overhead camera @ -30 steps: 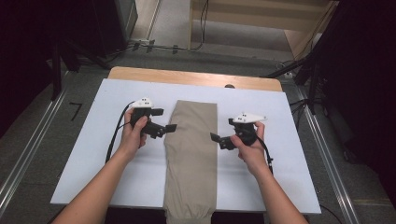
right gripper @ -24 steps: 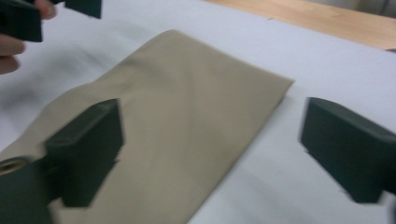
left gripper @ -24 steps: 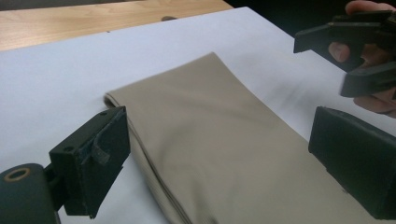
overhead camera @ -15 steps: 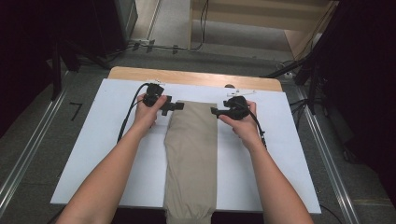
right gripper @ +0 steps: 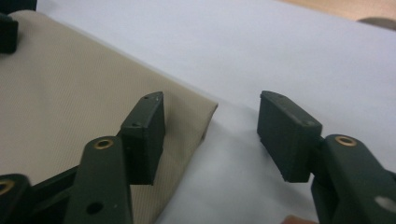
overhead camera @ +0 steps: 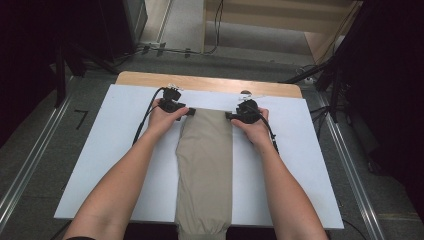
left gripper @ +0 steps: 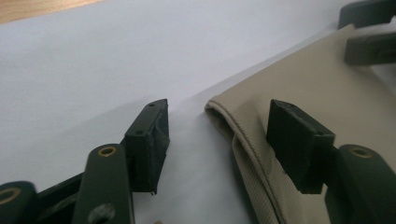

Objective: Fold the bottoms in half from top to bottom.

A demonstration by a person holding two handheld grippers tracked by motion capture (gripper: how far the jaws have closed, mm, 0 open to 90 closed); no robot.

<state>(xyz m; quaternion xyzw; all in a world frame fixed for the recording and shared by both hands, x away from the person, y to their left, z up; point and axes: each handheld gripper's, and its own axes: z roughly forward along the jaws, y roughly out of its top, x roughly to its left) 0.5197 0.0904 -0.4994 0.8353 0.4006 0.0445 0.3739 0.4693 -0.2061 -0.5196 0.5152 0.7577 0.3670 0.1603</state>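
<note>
Two hands are working the far end of the desk right now, and both have slid up from the middle of the cloth to its far corners since a second ago. That cloth is a long folded beige piece lying lengthwise down the middle of the white desk, near end hanging over the front edge.

Left gripper is sitting at the far left corner, right gripper at the far right one. Both sets of jaws have just been closing from wide open, and they're about halfway in now. In each gripper view the corner hem is sitting between the jaws, one pad over the fabric, the other over the bare desk, with gaps showing, so nothing's pinched yet.

My guess: they're lining up to grab both corners and fold the far end back toward the front.
</note>
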